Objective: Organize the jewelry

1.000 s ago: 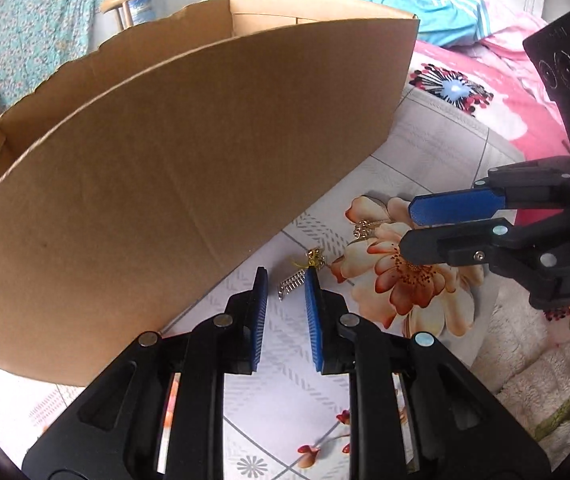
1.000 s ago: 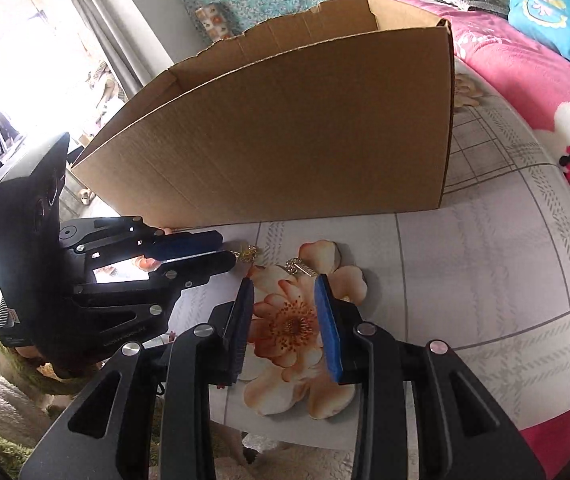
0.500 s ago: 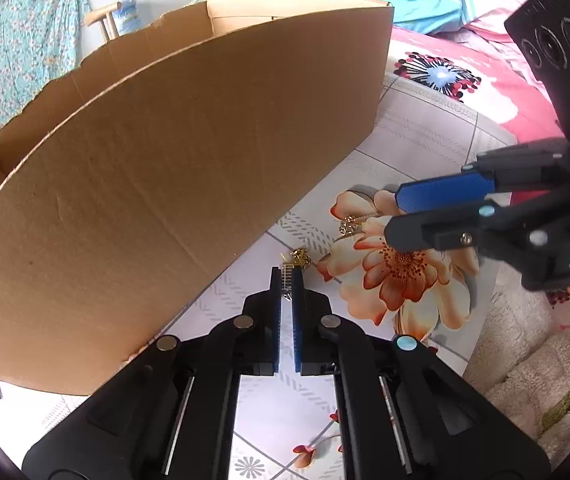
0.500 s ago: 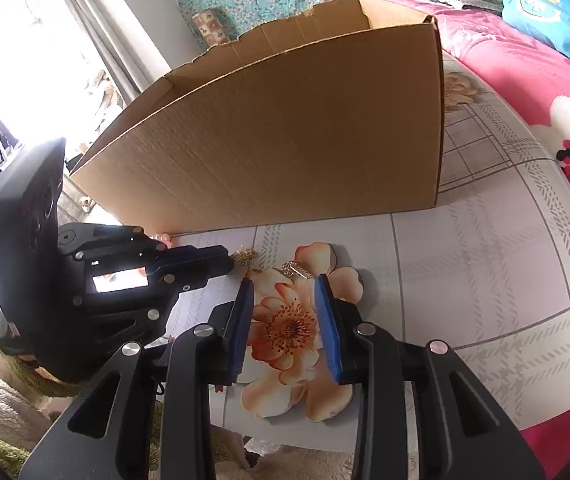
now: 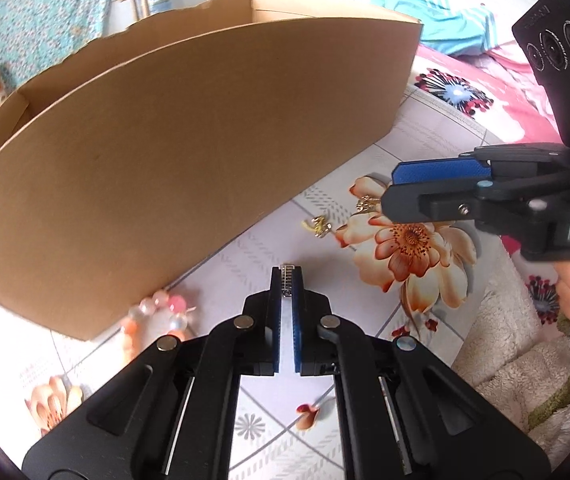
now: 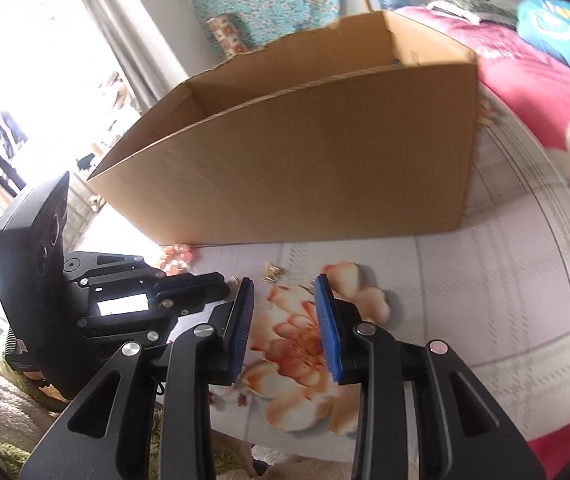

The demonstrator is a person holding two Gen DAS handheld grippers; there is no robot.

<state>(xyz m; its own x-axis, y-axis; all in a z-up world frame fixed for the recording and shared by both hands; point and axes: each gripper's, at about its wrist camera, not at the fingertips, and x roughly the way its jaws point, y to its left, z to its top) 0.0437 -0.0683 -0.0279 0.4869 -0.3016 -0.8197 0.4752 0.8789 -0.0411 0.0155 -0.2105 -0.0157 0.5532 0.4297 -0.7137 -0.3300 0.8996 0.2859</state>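
My left gripper is shut on a small silver spring-like piece of jewelry, held between its blue pads just above the flowered cloth. A gold earring lies on the cloth ahead of it, near the foot of the cardboard box. A second gold piece lies at the tip of my right gripper. In the right wrist view my right gripper stands open over the printed flower, nothing between its pads, with the gold earring just beyond. The left gripper sits at its left.
The open-topped box fills the space behind the jewelry. A pink and clear bead bracelet lies at the box's near corner, also seen as the bracelet. A fluffy white blanket and pink bedding border the cloth.
My left gripper closed on the silver piece, then drew back with it, away from the gold earring. The bead bracelet came into view. The right gripper stayed open in place.
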